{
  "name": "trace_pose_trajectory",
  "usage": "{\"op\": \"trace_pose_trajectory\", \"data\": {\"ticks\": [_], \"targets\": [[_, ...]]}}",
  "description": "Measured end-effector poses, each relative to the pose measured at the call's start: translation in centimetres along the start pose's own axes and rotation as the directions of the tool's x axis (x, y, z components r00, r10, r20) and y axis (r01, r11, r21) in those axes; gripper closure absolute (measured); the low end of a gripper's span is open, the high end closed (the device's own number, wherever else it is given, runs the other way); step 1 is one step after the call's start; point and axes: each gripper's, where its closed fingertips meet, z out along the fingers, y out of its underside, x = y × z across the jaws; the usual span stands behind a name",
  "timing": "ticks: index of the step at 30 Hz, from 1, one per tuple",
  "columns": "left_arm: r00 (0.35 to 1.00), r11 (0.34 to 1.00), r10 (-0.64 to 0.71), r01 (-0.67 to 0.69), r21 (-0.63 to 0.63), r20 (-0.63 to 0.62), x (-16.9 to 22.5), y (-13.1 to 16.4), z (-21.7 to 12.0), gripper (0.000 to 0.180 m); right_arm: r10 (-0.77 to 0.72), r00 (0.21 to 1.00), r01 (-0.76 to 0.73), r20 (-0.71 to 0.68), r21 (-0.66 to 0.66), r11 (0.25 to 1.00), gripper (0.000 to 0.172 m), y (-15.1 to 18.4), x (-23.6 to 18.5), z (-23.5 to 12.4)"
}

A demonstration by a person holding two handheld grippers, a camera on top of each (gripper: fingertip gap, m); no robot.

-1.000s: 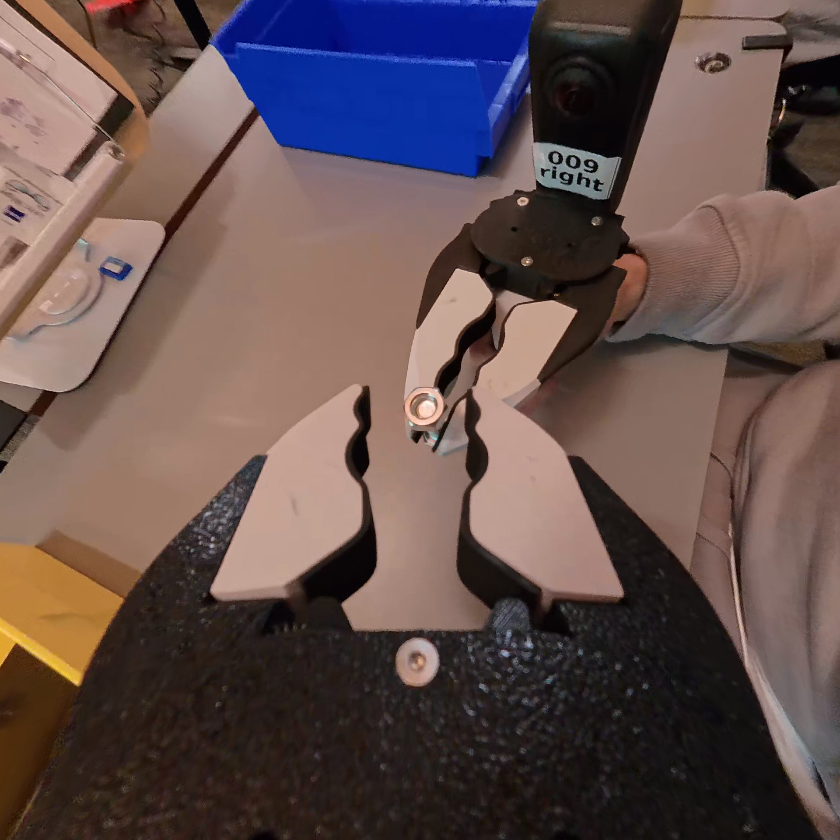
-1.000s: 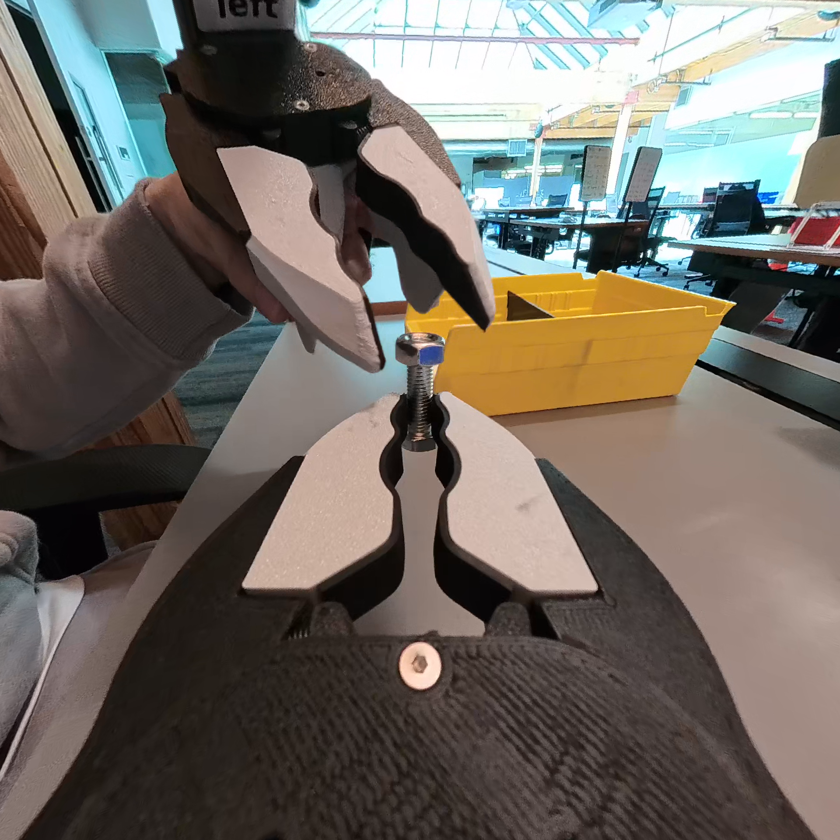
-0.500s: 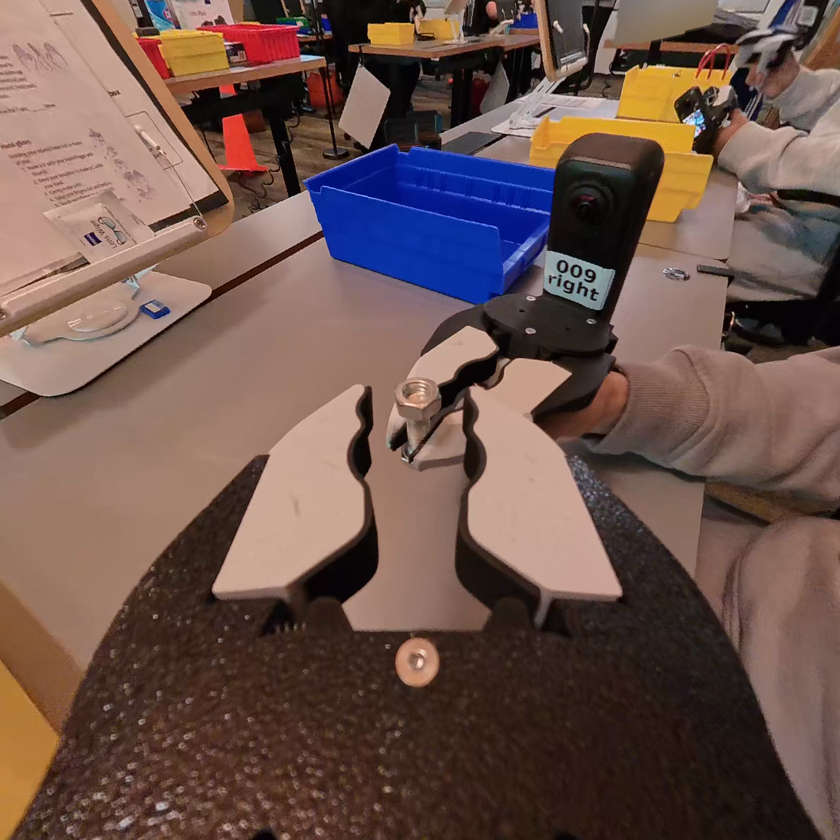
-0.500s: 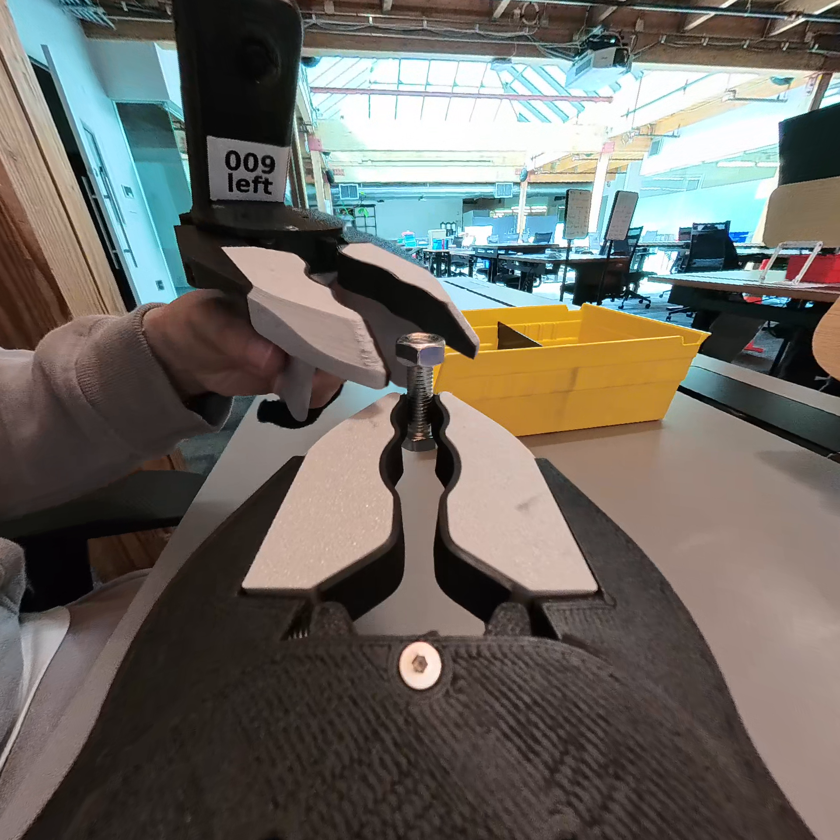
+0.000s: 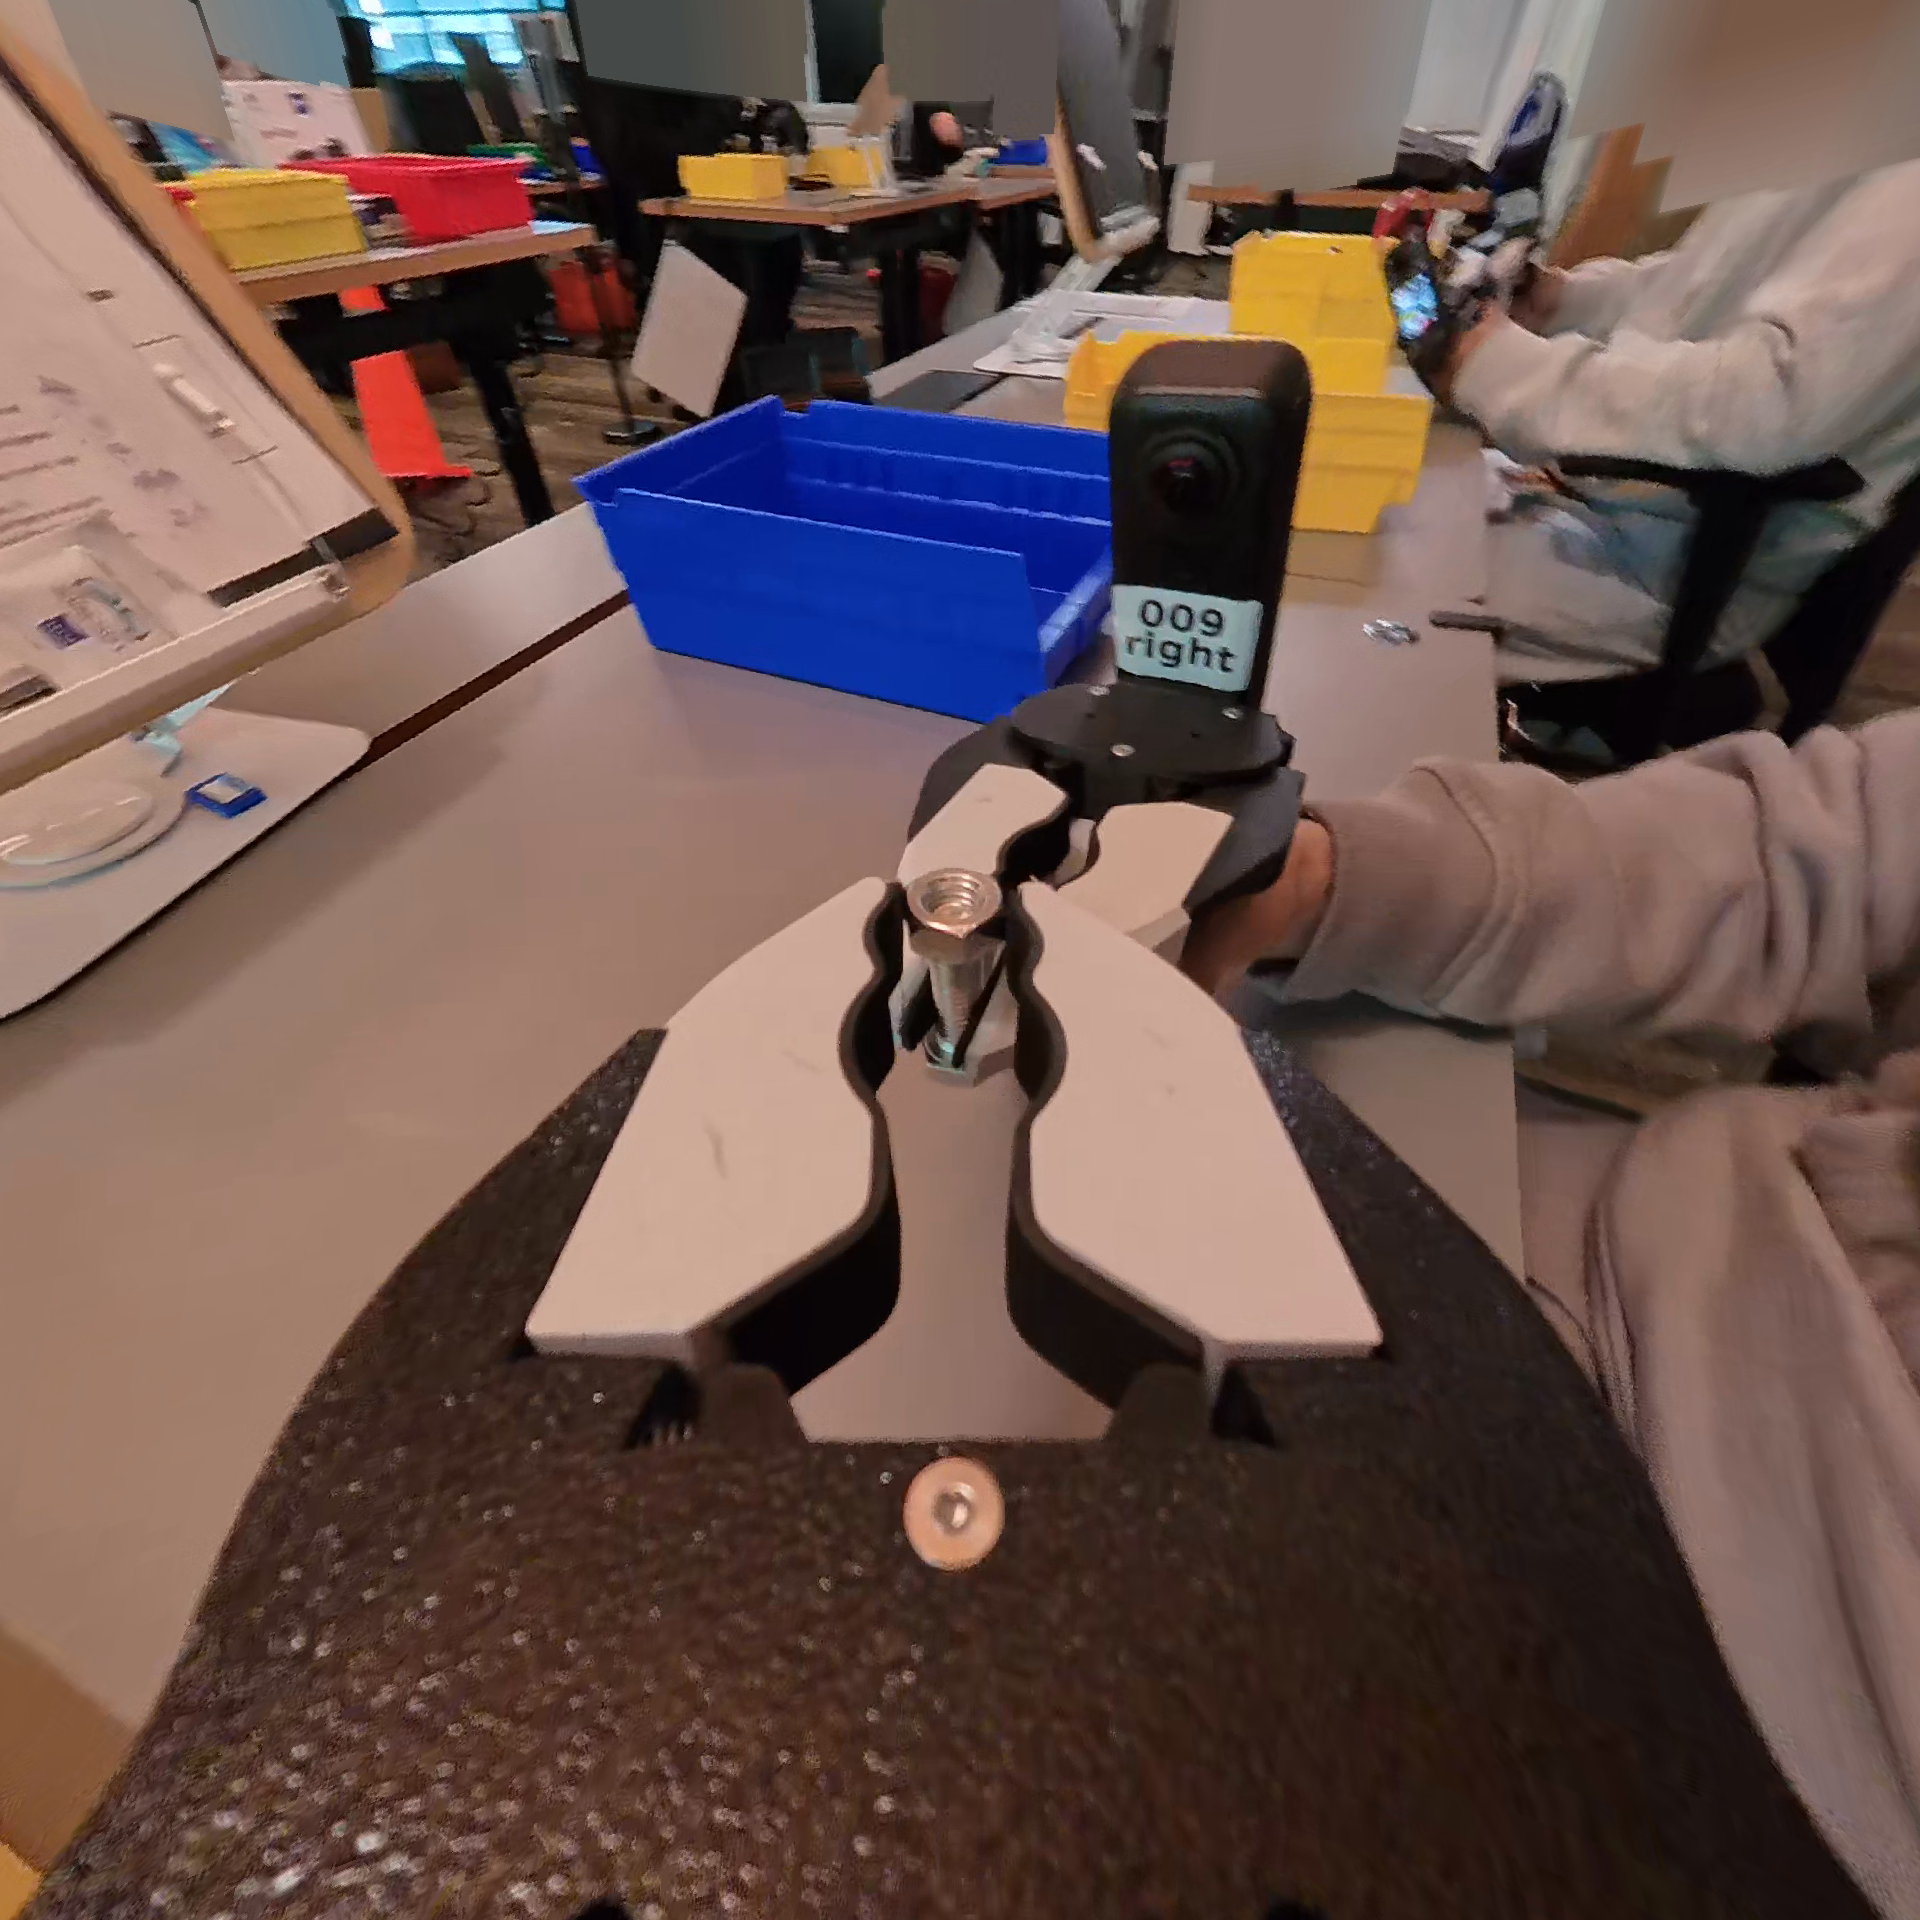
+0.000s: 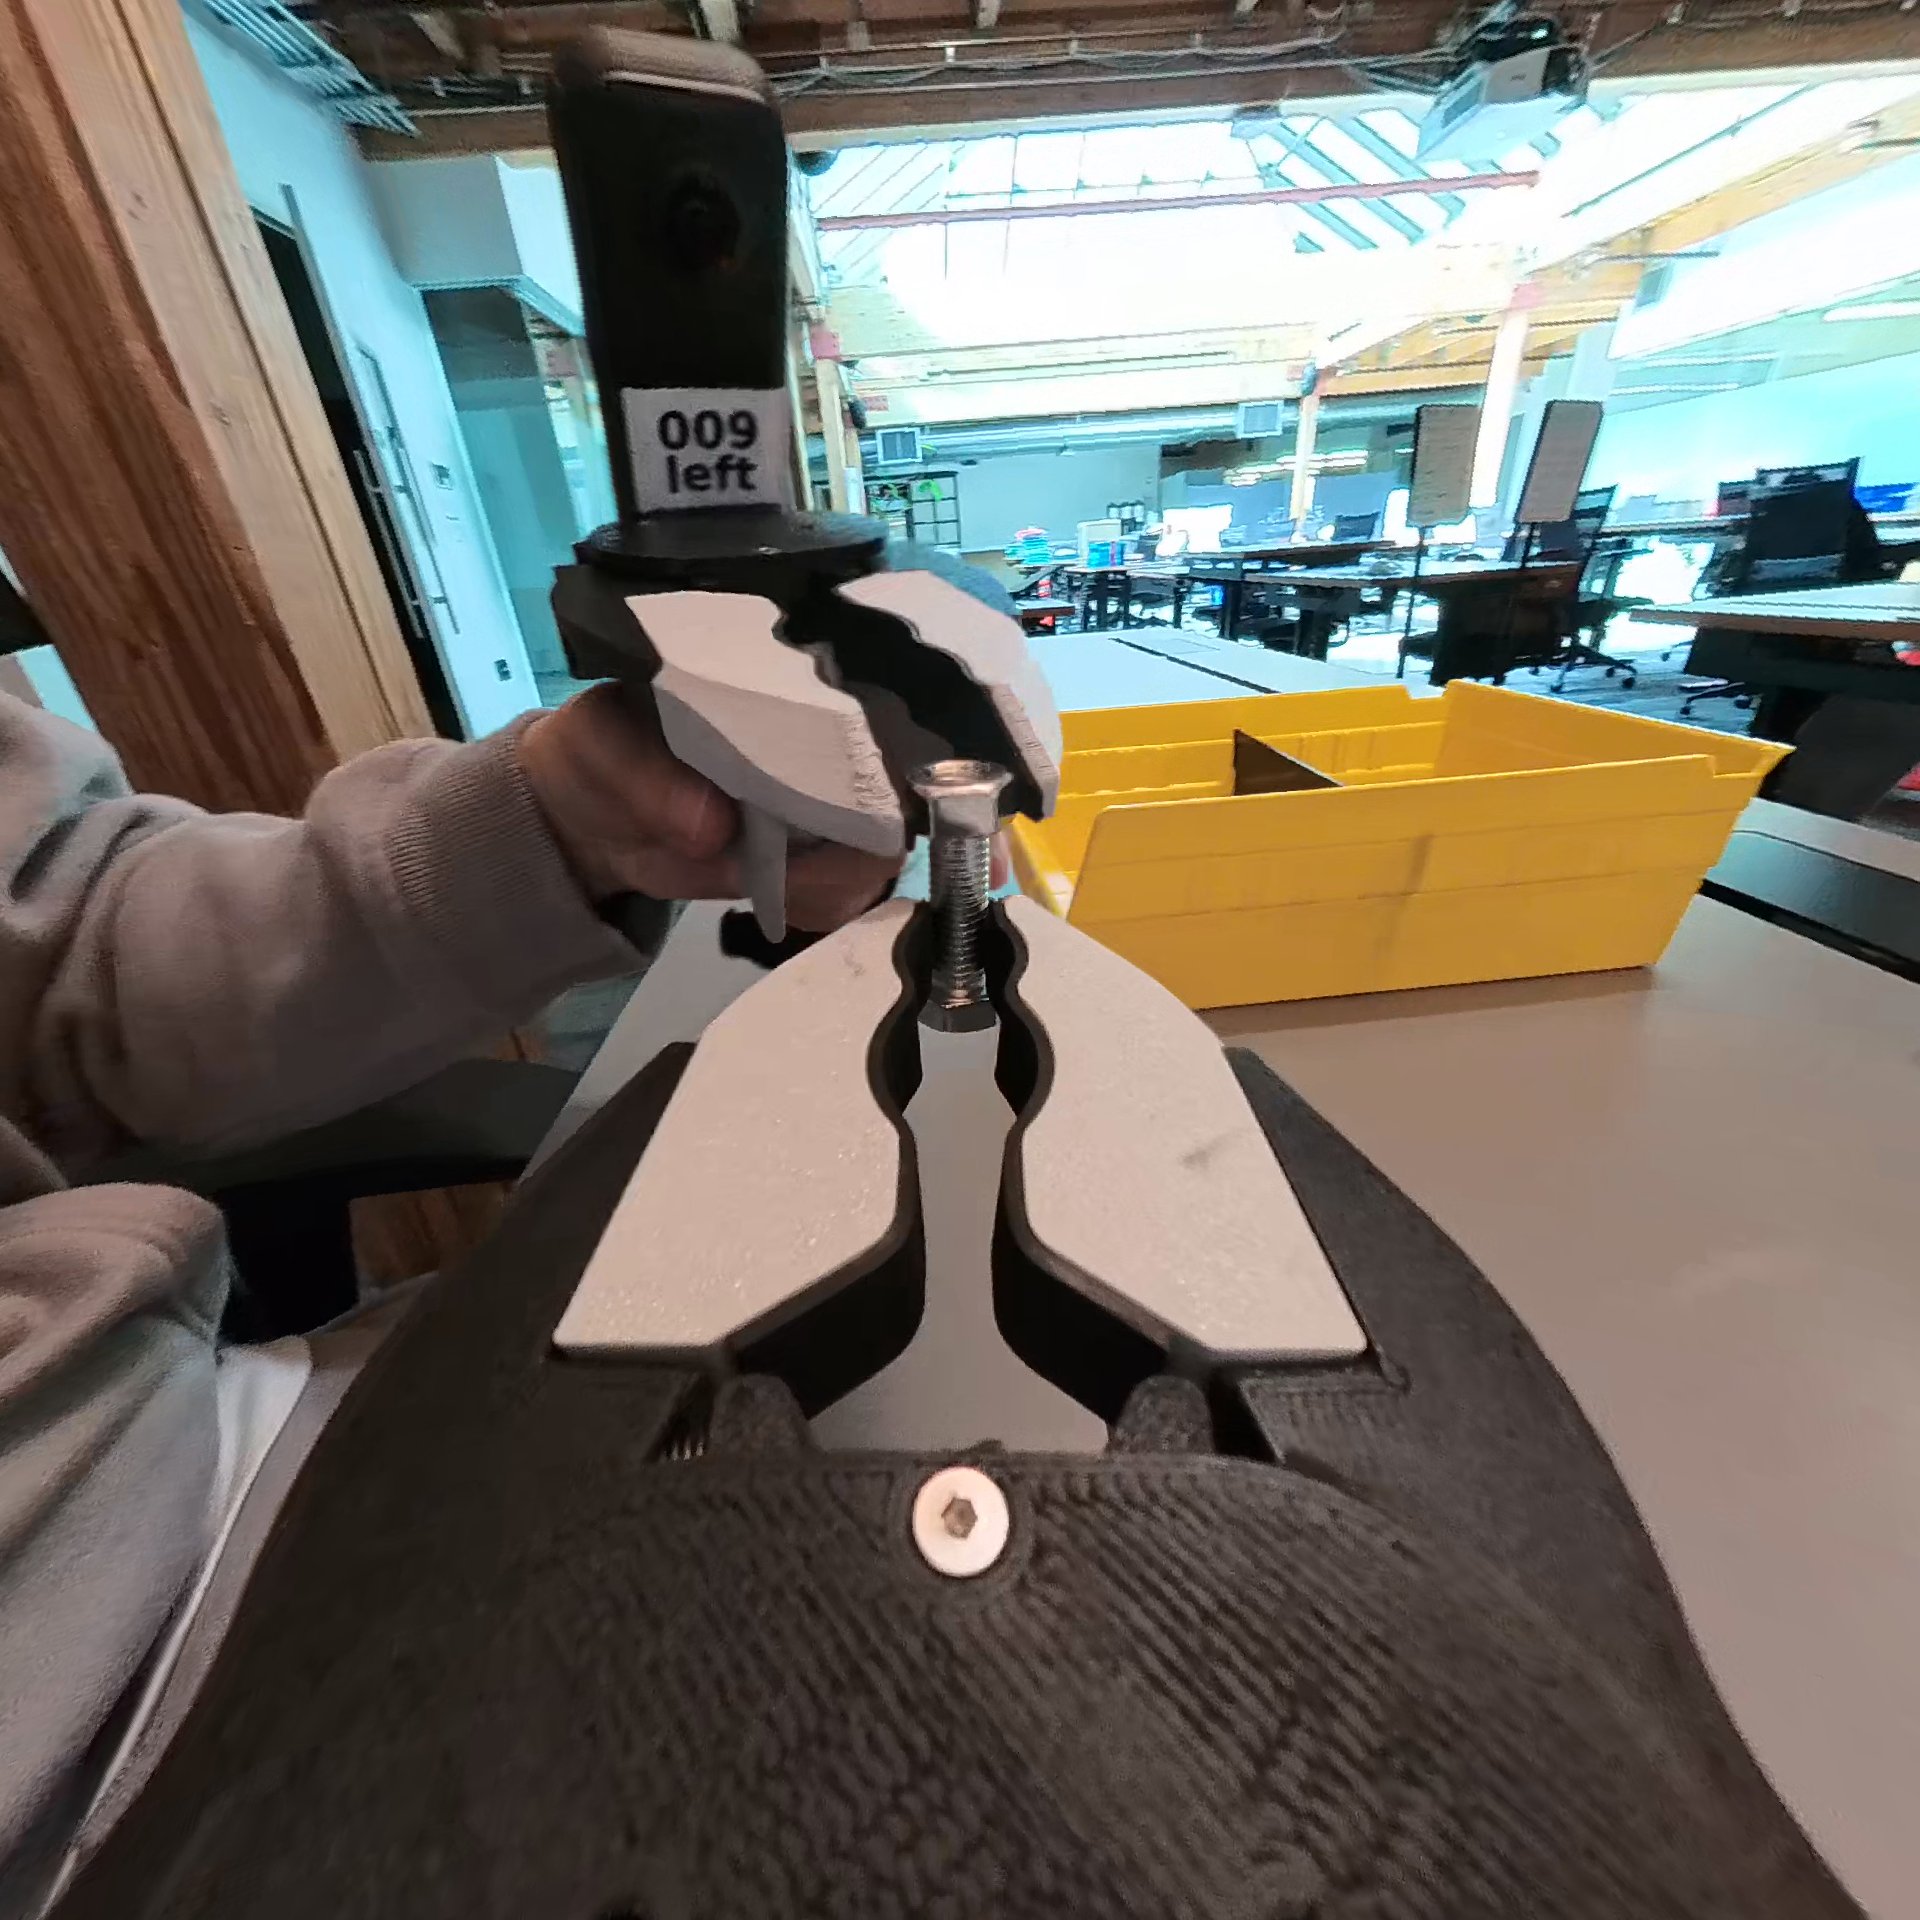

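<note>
At the far left edge of the tabletop [image 5: 436, 914] we see a tilted document stand [image 5: 156, 499] on a white base, with a small blue-edged card [image 5: 223, 795] lying on that base. Toward the far edge sits a blue bin [image 5: 862, 561], and beyond it, yellow bins [image 5: 1320, 416] on the same surface.

Our left gripper [image 5: 948, 920] has its fingers narrowed around a silver hex nut [image 5: 948, 902] at the top of an upright bolt [image 5: 951, 987]. In the right wrist view the two fingertips [image 6: 831, 769] flank the nut [image 6: 961, 795] on both sides and look to be pressed on it. The nut sits at the very top end of the threads, its bore open upward.

Our right gripper [image 6: 961, 935] is nearly closed, its pads gripping the threaded shank of the bolt [image 6: 961, 914] just above the hex head, which points down, clear of the tabletop. The bolt stands vertical between the two grippers, which meet nearly head-on above the near part of the tabletop.

To the right in that view, a yellow bin [image 6: 1403, 852] with a dark divider rests near the tabletop's far edge. A grey sleeve [image 5: 1558, 883] reaches in from the right side.
</note>
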Motion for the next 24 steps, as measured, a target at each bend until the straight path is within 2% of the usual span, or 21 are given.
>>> {"op": "trace_pose_trajectory", "data": {"ticks": [4, 7, 15, 19, 24], "targets": [[0.996, 0.998, 0.046, -0.049, -0.036, -0.082, 0.3, 0.5, -0.5, 0.163, -0.010, 1.000, 0.011, 0.025, -0.024, 1.000, 0.162, 0.4, -0.5, 0.3], [0.997, 0.998, 0.051, -0.052, -0.023, -0.052, 0.0, 0.4, -0.7, 0.155, -0.026, 1.000, 0.026, 0.008, -0.028, 0.999, 0.162, 0.5, -0.4, 0.3], [0.998, 1.000, -0.012, 0.011, 0.023, 0.056, -1.6, 0.6, -1.3, 0.156, -0.028, 0.999, 0.028, -0.032, 0.001, 1.000, 0.162, -0.1, 0.4, -0.1], [1.000, 0.998, -0.025, 0.025, 0.064, 0.006, -0.8, -0.2, -1.4, 0.150, -0.040, 0.998, 0.039, -0.042, -0.009, 0.999, 0.162, 0.1, 0.4, 0.0], [0.999, 0.998, -0.018, 0.015, 0.068, 0.049, -1.0, -0.3, -0.4, 0.146, -0.041, 0.998, 0.041, -0.037, -0.007, 0.999, 0.162, 0.0, 0.2, 0.1]]}}
